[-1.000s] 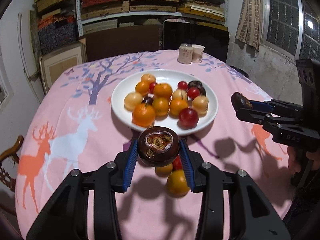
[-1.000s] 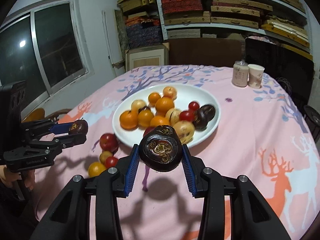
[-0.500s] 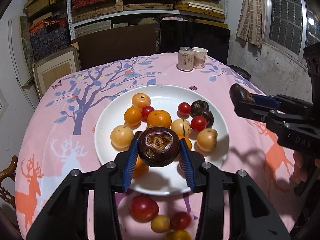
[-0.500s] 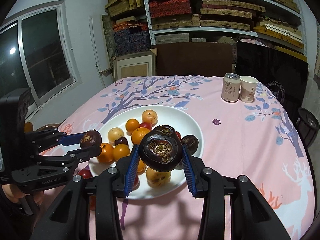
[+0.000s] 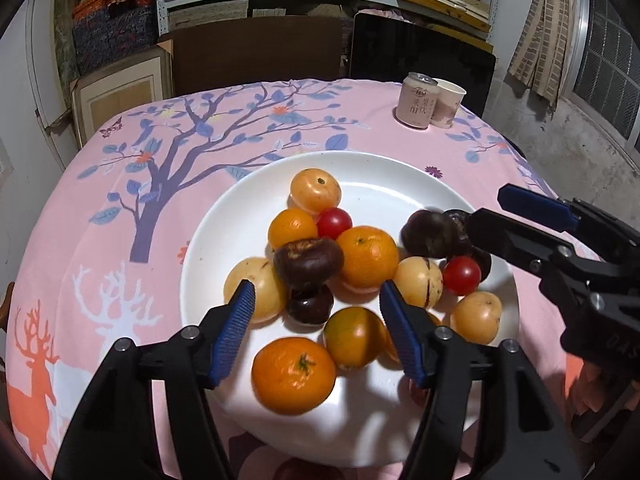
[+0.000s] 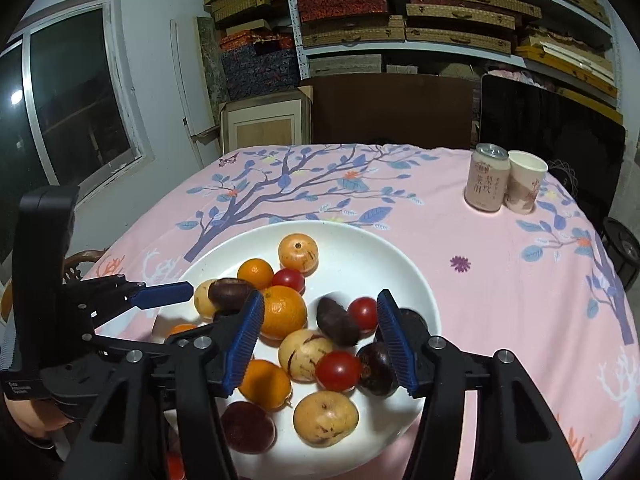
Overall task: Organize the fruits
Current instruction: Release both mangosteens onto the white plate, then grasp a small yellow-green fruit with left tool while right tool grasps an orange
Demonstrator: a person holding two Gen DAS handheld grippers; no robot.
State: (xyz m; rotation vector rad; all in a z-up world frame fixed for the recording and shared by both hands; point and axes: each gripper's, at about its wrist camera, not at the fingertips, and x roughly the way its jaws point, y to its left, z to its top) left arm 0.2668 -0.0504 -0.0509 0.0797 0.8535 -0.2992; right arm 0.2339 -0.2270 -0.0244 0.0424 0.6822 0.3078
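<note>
Left gripper (image 5: 316, 312): over the plate, jaws opening, pads clear of any fruit.
Right gripper (image 6: 320, 336): over the plate, jaws opening, nothing pressed between the pads.
Dark fruit (image 5: 308, 258): on the heap, between an orange (image 5: 367, 257) and a yellow fruit (image 5: 256, 290).
Plate (image 5: 224, 240): white, on the pink cloth (image 5: 120, 240).
Can (image 6: 487, 182): far edge, beside a cup (image 6: 524, 186).

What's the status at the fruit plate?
Left tongs and right tongs opening, empty, above white plate. Dark fruit sits on the pile. Nothing blocking.
</note>
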